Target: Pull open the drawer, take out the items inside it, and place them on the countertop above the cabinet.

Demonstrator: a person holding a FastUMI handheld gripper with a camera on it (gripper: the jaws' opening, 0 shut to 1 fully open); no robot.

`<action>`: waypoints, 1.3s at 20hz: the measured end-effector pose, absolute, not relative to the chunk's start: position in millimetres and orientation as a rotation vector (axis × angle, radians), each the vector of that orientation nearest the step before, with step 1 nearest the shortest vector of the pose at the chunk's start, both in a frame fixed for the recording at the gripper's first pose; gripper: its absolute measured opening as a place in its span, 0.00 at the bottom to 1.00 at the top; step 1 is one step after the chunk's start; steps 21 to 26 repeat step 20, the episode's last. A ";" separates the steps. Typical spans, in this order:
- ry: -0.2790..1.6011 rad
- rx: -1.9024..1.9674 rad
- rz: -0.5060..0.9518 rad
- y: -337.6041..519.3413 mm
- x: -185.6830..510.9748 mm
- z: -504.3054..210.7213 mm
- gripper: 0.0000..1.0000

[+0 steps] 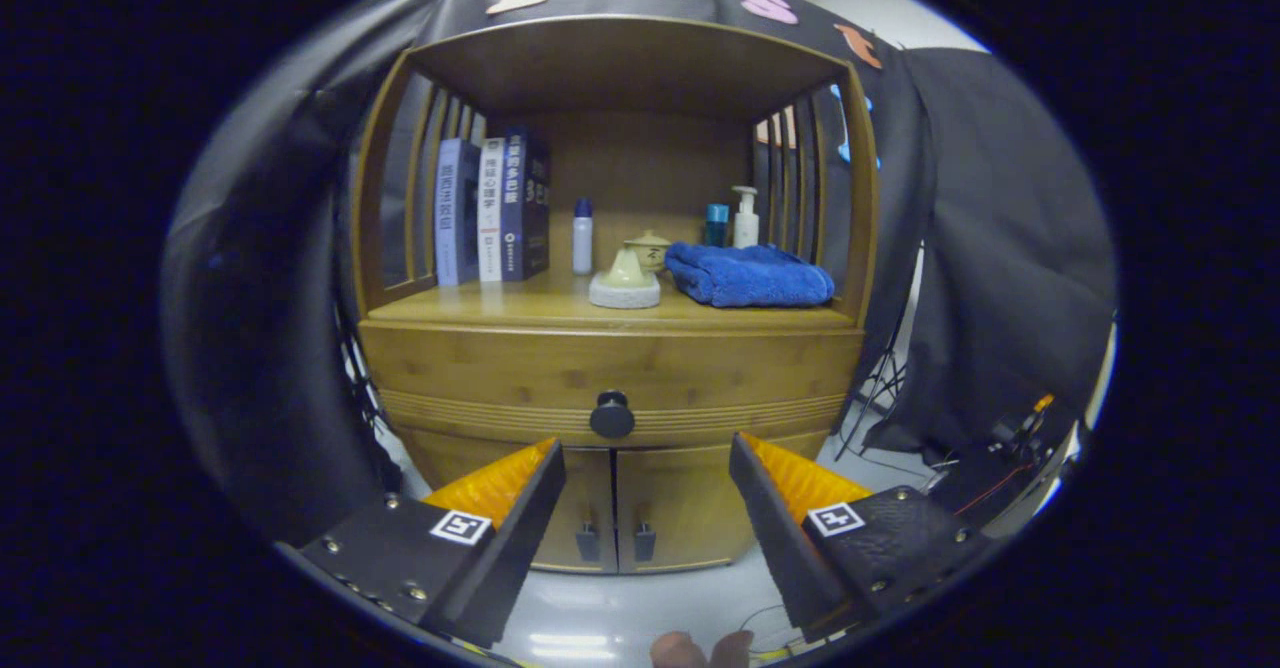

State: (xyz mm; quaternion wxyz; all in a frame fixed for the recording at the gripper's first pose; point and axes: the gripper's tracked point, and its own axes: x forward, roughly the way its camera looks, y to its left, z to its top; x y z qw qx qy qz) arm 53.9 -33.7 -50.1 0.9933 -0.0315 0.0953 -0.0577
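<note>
Tongs [647,458] spread wide, nothing between the 2 fingers, held off the cabinet front with a gap. Fingertips of a person [702,650] show below, between the finger bases.

Just beyond the fingers: 2 lower cabinet doors [640,508], shut, each with a small dark pull near the centre seam. Pale floor under them.

Above the doors, the drawer [610,373], closed, flush with the cabinet. Its round dark knob [611,414] sits a little left of the midline between the fingers, above their tips and apart from them. Contents of the drawer hidden.

Farther up, the worktop [500,310] over the drawer, inside an open wooden alcove with slatted sides. On it, left to right:
- 3 books [492,208] upright against the left slats
- slim white bottle with blue cap [582,236], upright
- pale cone-shaped piece on a round white base [625,283], near the front edge
- small lidded cream pot [648,250] just behind it
- folded blue towel [750,274], right side
- teal bottle [717,224] and white pump bottle [745,216] behind the towel, by the right slats

Black cloth hangs on both sides. Stand legs and cables on the floor, far right.
</note>
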 end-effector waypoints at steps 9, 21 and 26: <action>0.113 -0.052 -0.032 7.0 -36.1 55.3 0.96; 0.064 -0.038 -0.037 -38.3 -83.5 106.0 0.96; 0.064 -0.038 -0.037 -38.3 -83.5 106.0 0.96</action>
